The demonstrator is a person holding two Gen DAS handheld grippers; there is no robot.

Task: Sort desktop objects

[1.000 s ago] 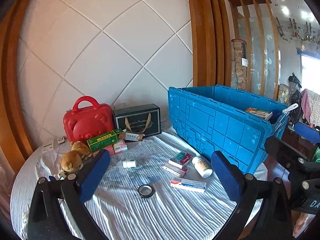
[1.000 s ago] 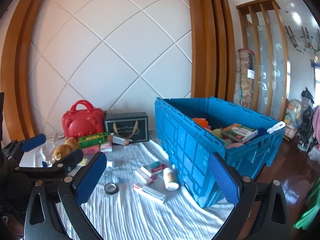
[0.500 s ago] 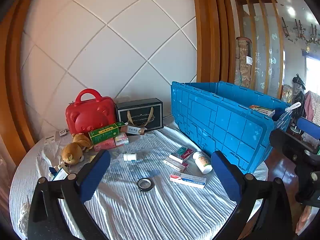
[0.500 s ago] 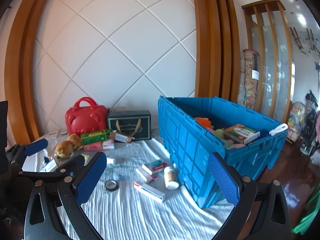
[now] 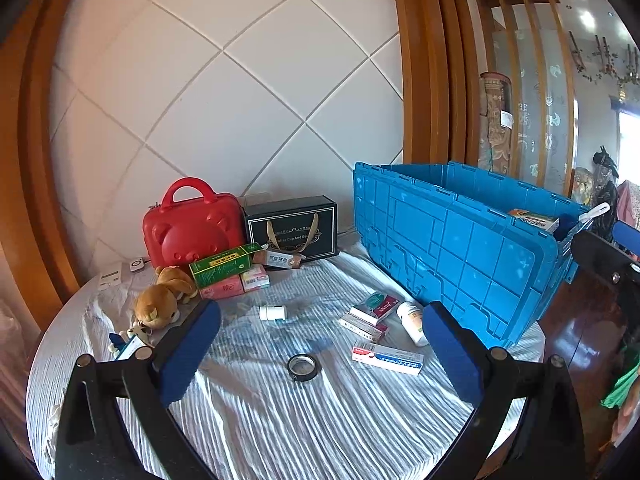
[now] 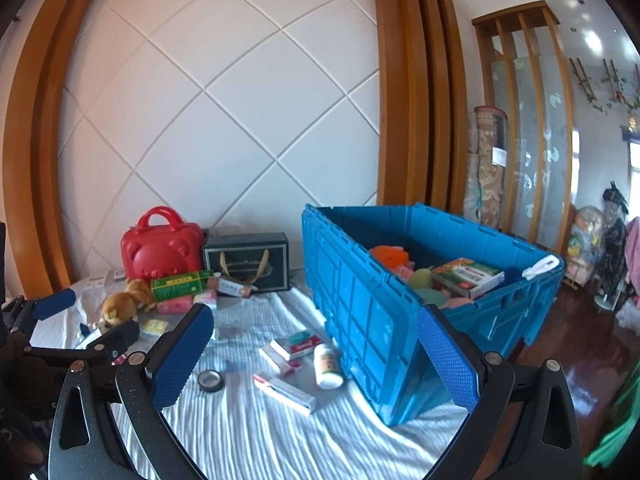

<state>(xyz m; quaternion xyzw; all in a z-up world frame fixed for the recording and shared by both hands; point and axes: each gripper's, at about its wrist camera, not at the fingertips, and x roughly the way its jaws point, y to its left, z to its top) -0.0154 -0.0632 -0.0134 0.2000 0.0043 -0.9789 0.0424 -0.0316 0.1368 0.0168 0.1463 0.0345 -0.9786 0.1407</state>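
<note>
A round table with a striped white cloth (image 5: 280,420) holds a roll of black tape (image 5: 301,367), a long white box (image 5: 387,358), a white bottle (image 5: 412,322), two small boxes (image 5: 372,312) and a small white jar (image 5: 272,313). A large blue crate (image 5: 460,248) at the right holds boxes and toys (image 6: 466,277). My left gripper (image 5: 320,352) is open and empty above the near table. My right gripper (image 6: 312,354) is open and empty, to the right of the left one (image 6: 86,322).
A red bear case (image 5: 192,228), a black gift box (image 5: 292,226), a green box (image 5: 224,264), pink boxes (image 5: 236,284) and a plush dog (image 5: 160,304) stand at the back left by the padded wall. The wooden floor (image 6: 592,344) lies beyond the crate.
Both views have pulled back and risen a little; the table objects look slightly farther and lower. Both grippers stay open and empty.
</note>
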